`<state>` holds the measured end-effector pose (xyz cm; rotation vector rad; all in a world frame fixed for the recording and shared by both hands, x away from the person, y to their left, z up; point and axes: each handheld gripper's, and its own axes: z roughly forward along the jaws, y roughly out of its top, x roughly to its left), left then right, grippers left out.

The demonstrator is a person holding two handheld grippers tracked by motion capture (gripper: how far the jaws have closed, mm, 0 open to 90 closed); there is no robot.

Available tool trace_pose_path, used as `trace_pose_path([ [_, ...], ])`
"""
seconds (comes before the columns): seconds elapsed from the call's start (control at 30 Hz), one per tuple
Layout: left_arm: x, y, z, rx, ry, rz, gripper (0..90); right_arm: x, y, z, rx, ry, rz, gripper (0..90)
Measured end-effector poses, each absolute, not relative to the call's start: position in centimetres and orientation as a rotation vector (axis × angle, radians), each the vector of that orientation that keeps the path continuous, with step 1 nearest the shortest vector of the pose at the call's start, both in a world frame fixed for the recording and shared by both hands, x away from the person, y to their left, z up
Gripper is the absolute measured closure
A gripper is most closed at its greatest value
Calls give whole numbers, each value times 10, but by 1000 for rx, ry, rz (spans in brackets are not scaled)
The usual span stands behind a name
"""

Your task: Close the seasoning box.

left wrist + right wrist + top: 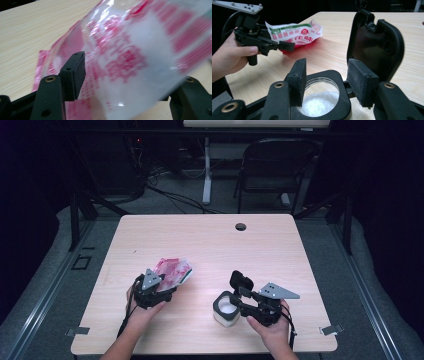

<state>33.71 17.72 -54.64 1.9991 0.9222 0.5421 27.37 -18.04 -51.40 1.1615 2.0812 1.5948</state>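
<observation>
A red-and-white printed plastic bag (174, 270) lies tilted at the table's left, one end raised. My left gripper (167, 286) is shut on its near end. In the left gripper view the bag (140, 57) sits between the jaws, one black pad (75, 72) pressed against it. A white jar (224, 312) with a black top stands front right, its hinged lid (241, 281) flipped up. My right gripper (240, 300) is open just over the jar's mouth. In the right gripper view white granules (319, 105) show inside, and the lid (374, 40) stands behind the right jaw.
The wooden table (210, 240) has a round cable hole (240, 226) near its far edge. A dark folding chair (270, 170) and a white post stand on the floor beyond it. The person's hands come in over the front edge.
</observation>
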Motion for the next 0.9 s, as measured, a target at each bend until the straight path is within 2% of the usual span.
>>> trace_pose_path([
  [0.37, 323, 164, -528, 2031, 871, 464, 386, 271, -183, -502, 1147, 2072, 1572, 513],
  [0.6, 305, 160, -528, 2059, 839, 436, 387, 264, -190, -478, 1089, 2038, 1539, 558],
  [0.9, 298, 162, -539, 2046, 848, 395, 394, 267, -208, -471, 1158, 1962, 1526, 558],
])
